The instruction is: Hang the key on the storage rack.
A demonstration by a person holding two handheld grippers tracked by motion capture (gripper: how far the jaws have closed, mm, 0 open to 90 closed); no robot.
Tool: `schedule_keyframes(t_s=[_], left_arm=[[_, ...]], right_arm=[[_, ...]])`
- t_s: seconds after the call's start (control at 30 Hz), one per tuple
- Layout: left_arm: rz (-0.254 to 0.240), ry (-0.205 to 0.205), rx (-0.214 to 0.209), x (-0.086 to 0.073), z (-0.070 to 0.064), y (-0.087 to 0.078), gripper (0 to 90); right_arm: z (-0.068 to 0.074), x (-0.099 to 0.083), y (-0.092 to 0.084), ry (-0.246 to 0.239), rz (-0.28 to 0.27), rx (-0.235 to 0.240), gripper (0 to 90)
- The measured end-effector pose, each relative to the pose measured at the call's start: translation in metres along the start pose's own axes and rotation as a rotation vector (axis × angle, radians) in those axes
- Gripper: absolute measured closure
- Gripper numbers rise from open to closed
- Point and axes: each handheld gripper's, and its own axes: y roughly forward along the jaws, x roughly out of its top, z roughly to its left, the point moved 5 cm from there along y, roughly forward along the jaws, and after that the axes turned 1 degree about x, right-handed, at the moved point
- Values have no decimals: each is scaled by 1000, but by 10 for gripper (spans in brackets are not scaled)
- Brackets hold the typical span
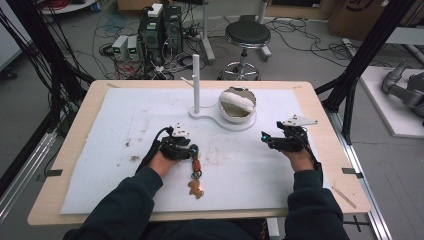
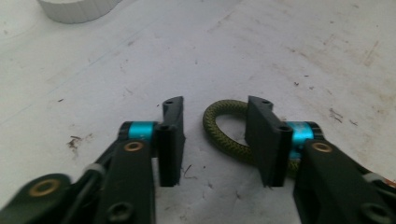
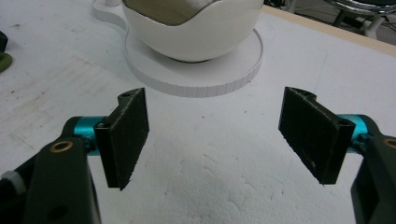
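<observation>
While our left gripper [image 2: 215,140] sits half-open round the keychain's cord loop [image 2: 223,128] on the foam mat [image 1: 125,150] (not pinched yet), closing off-centre could flick it out; right gripper [image 3: 215,135] idles wide open, empty, nr the bowl [image 3: 196,32].

A keychain [image 1: 195,172] lies flat on the white mat of the desk, near its front edge. Its olive-green braided cord loop [image 2: 224,128] points away from the person; an orange-red link and a small tan bear-shaped charm [image 1: 196,188] trail toward them.
</observation>
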Motion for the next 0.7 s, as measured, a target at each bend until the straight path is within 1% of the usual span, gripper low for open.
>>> schedule_keyframes(t_s=[0.03, 0.07, 0.1, 0.2, 0.27, 0.3, 0.33, 0.43, 0.47, 0.53, 0.57, 0.6, 0.7], left_arm=[[0, -4, -3, 0, 1, -1, 668], [1, -9, -1, 0, 1, -1, 707], [-1, 5, 1, 0, 1, -1, 791], [3, 26, 7, 0, -2, -2, 835], [5, 15, 0, 0, -1, -3, 841], [-7, 2, -6, 1, -1, -4, 841], [-25, -2, -14, 2, 0, -7, 841], [-109, -31, -30, 11, 3, -20, 842], [-136, -39, -26, 13, 4, -24, 842], [-194, -53, -34, 19, 8, -35, 843], [-219, -58, -27, 22, 9, -40, 843], [-258, -76, -32, 25, 11, -45, 843], [-327, -81, -27, 34, 17, -61, 844]], right_arm=[[0, 0, 0, -1, -3, 0, 247], [0, 0, 0, 0, -2, 0, 247], [0, 0, -1, -3, -4, -3, 247], [-1, 0, -1, 2, -2, -2, 247], [-1, 0, -1, 1, -5, -4, 247], [-1, 0, -2, 5, -8, -4, 247], [-2, 0, -2, 6, -9, -5, 248], [-3, 0, -3, 12, -12, -4, 248], [-4, 1, -3, 12, -16, -6, 247], [-3, 1, -4, 13, -17, -5, 248], [-3, 1, -4, 13, -17, -5, 248], [-3, 1, -4, 13, -16, -4, 247], [-3, 1, -4, 17, -17, -4, 248]])
